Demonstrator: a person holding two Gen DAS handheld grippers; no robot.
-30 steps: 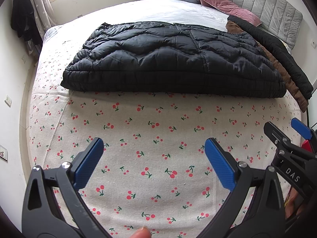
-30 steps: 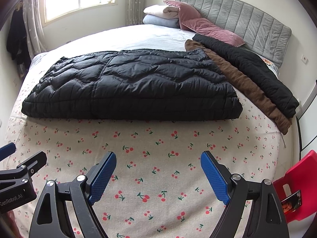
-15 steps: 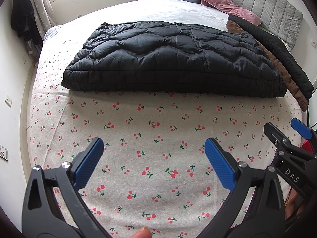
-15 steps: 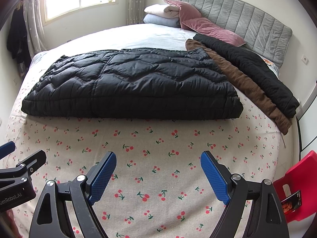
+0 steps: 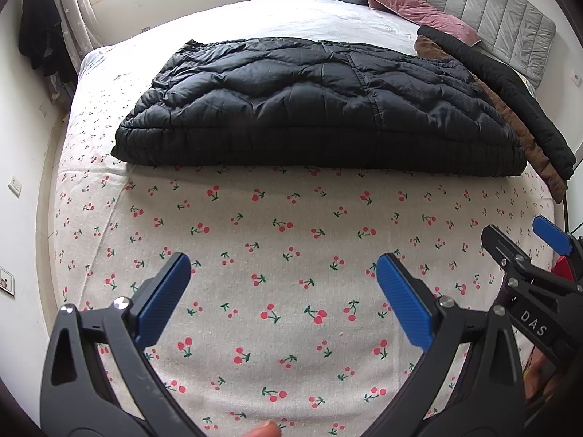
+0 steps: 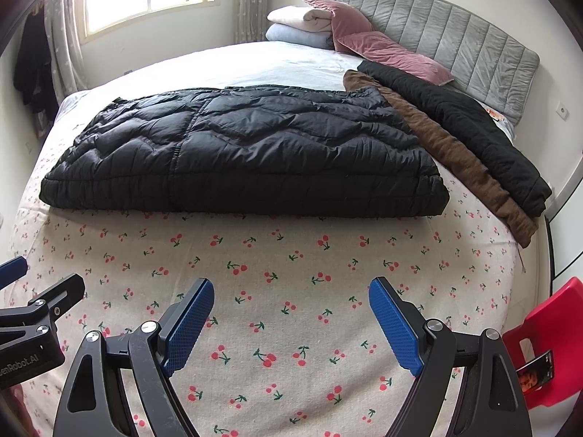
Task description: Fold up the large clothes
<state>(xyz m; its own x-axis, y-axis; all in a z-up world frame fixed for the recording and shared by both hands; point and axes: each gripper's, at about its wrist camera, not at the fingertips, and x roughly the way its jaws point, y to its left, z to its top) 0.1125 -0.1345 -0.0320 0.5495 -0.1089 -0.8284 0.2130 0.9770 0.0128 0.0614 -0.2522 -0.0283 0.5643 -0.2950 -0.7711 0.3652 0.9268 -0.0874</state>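
A black quilted puffer jacket [image 5: 320,109] lies folded flat across the bed, also in the right wrist view [image 6: 240,153]. My left gripper [image 5: 284,291] is open and empty, low over the cherry-print sheet [image 5: 284,240], well short of the jacket's near edge. My right gripper [image 6: 291,313] is open and empty too, beside the left one, equally short of the jacket. The right gripper shows at the left view's right edge [image 5: 524,269]; the left gripper shows at the right view's left edge [image 6: 36,309].
A brown garment [image 6: 459,160] and a black coat [image 6: 470,120] lie along the jacket's right side. Pink pillows [image 6: 382,47] and folded blankets [image 6: 298,25] sit by the grey headboard [image 6: 455,43]. A red chair [image 6: 546,342] stands at right. Dark clothes [image 6: 32,69] hang left.
Both grippers have stayed almost still; the view shifted only very slightly. The jacket has not moved.
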